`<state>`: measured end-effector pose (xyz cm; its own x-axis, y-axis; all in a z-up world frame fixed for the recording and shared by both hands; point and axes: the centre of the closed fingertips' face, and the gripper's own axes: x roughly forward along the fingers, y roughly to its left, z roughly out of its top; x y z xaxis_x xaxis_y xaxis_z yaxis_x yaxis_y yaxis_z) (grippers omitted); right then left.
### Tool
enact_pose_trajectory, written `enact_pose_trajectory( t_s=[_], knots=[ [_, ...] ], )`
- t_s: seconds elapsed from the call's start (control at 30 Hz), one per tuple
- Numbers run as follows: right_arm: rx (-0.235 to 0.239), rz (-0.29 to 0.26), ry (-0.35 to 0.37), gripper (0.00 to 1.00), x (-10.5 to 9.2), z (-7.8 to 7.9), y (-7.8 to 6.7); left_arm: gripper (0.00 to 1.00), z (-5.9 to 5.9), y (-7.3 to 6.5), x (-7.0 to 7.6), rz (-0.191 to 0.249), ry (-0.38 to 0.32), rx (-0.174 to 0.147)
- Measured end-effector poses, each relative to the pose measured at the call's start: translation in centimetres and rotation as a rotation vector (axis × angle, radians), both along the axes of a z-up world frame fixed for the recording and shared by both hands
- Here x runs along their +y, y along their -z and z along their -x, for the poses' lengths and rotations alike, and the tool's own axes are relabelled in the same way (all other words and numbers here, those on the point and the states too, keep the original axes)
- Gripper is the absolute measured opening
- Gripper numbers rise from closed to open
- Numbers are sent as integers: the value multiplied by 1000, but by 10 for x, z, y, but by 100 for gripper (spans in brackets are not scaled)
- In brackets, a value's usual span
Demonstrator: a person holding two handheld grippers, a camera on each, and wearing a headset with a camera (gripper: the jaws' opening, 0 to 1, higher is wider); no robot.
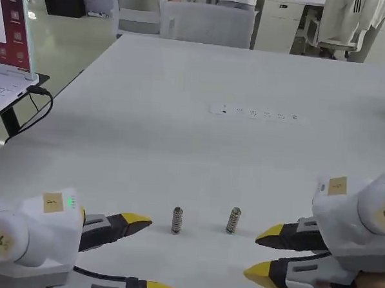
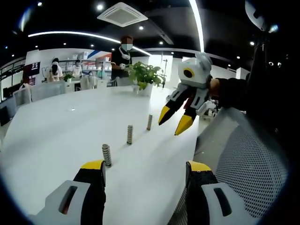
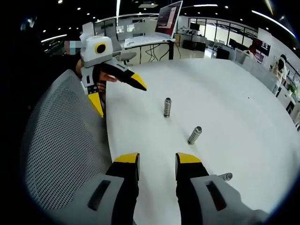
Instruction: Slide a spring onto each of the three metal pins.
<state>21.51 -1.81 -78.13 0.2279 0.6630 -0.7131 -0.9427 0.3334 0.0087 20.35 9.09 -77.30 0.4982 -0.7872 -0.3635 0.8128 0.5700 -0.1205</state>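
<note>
Shiny metal springs on a smooth, matt white table.

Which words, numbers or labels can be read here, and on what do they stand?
"26", handwritten, uncertain: left gripper, round end cap.
"19", handwritten, uncertain: right gripper, round end cap.
Yellow stickers on both grippers: too blurred to read.
Laptop screen: too blurred to read.

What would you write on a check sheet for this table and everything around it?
Surface: white table, flat and plain.
Job's things: three springs stand upright in a row; whether pins are inside cannot be told.
Clutter: pale marked strip farther back.
Grippers: left hand-held gripper open; right hand-held gripper open; both hold nothing.
Cables: black cable hanging from the laptop.
Surroundings: office chair, potted plant, seated people.
</note>
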Motion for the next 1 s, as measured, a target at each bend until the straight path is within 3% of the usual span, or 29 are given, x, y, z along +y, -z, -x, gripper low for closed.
enact_pose_trajectory(
  t_s=[0.67,1.0],
  knots=[
    [-19,-41,183,33,-66,-13,-3,68,-1,1,1,-2,-13,2],
    [-50,-114,243,40,-90,-16,-3,69,-3,3,1,-9,-15,4]
  ],
)
